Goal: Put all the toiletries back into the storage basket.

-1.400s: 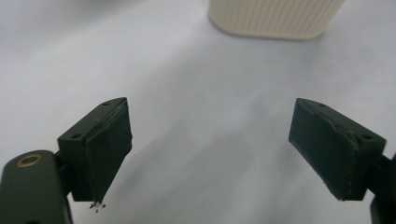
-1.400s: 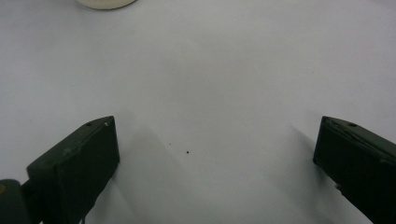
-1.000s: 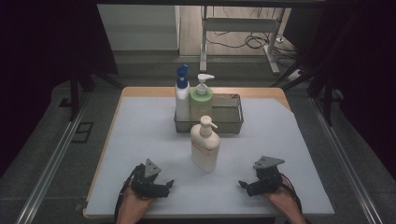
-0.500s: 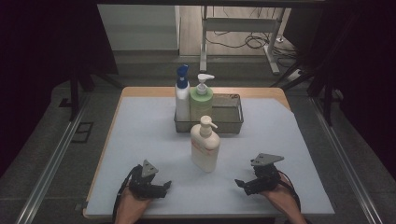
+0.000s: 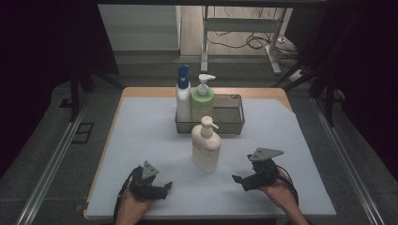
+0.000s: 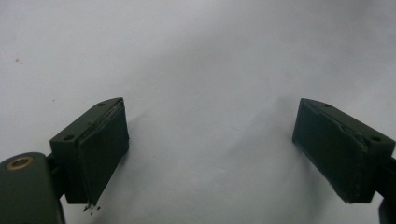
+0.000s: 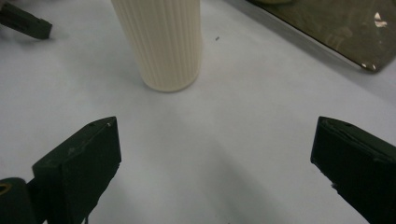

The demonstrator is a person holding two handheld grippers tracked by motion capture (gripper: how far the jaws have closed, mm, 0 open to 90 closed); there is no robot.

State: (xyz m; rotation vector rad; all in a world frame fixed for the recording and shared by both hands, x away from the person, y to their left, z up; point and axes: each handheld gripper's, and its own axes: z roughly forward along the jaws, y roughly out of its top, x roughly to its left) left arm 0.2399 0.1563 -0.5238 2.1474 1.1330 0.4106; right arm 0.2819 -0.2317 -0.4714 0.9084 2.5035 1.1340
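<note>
The left gripper (image 5: 162, 187) rests low on the white table cover (image 5: 141, 140), jaws spread wide over bare surface. The right gripper (image 5: 238, 179) also stands spread, holding nothing. Between them, somewhat ahead, the cream pump bottle (image 5: 206, 146) stands upright. Beyond it a wire basket (image 5: 232, 115) holds, apparently, two more bottles.

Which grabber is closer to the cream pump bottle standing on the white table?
Right. The right gripper sits just right of the cream ribbed plastic pump bottle, jaws open toward it. The left gripper lies farther off, to its front-left, pointing down at the mat.
</note>
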